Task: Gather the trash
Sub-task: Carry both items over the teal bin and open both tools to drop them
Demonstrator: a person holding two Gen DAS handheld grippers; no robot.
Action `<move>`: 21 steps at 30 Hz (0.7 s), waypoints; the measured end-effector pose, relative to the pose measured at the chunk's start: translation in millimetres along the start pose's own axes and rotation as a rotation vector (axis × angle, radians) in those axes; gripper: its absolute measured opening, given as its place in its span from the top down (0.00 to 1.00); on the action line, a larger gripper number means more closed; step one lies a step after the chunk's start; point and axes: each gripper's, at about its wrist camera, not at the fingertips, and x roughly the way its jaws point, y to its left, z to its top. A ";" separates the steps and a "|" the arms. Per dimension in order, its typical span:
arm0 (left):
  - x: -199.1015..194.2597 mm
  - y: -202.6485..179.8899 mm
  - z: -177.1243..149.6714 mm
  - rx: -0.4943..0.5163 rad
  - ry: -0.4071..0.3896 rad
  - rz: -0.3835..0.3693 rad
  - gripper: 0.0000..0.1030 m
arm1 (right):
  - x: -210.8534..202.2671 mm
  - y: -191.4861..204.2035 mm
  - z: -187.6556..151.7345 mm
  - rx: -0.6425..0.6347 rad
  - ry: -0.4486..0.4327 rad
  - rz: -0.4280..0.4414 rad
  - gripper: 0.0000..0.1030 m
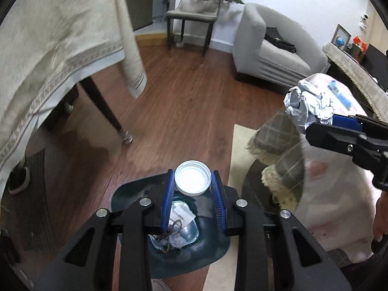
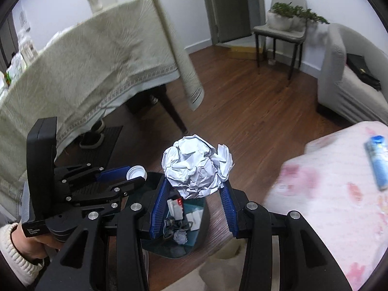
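Note:
My left gripper [image 1: 193,183] is shut on a white bottle cap [image 1: 192,177], held directly above a dark teal trash bin [image 1: 126,200] on the floor; the cap also shows in the right wrist view [image 2: 136,172]. My right gripper [image 2: 197,184] is shut on a crumpled white paper ball [image 2: 197,167], held above the same bin [image 2: 205,214]. The paper ball shows at the right of the left wrist view [image 1: 308,104]. The bin holds paper scraps and a small wad [image 2: 180,237].
A table under a cream cloth [image 2: 84,72] stands to the left, its dark leg [image 1: 106,111] near the bin. A pink-covered surface [image 2: 327,189] with a blue item [image 2: 377,162] lies right. A grey sofa [image 1: 269,55] and chair [image 1: 194,14] stand behind, across wood floor.

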 end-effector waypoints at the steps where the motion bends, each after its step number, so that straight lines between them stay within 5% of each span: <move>1: 2.5 4.5 -2.0 -0.005 0.011 0.004 0.68 | 8.2 5.2 -0.2 -0.008 0.015 0.003 0.58; 21: 62.7 69.0 -61.4 -0.088 0.232 0.022 0.68 | 92.7 43.5 -4.9 -0.045 0.162 0.021 0.58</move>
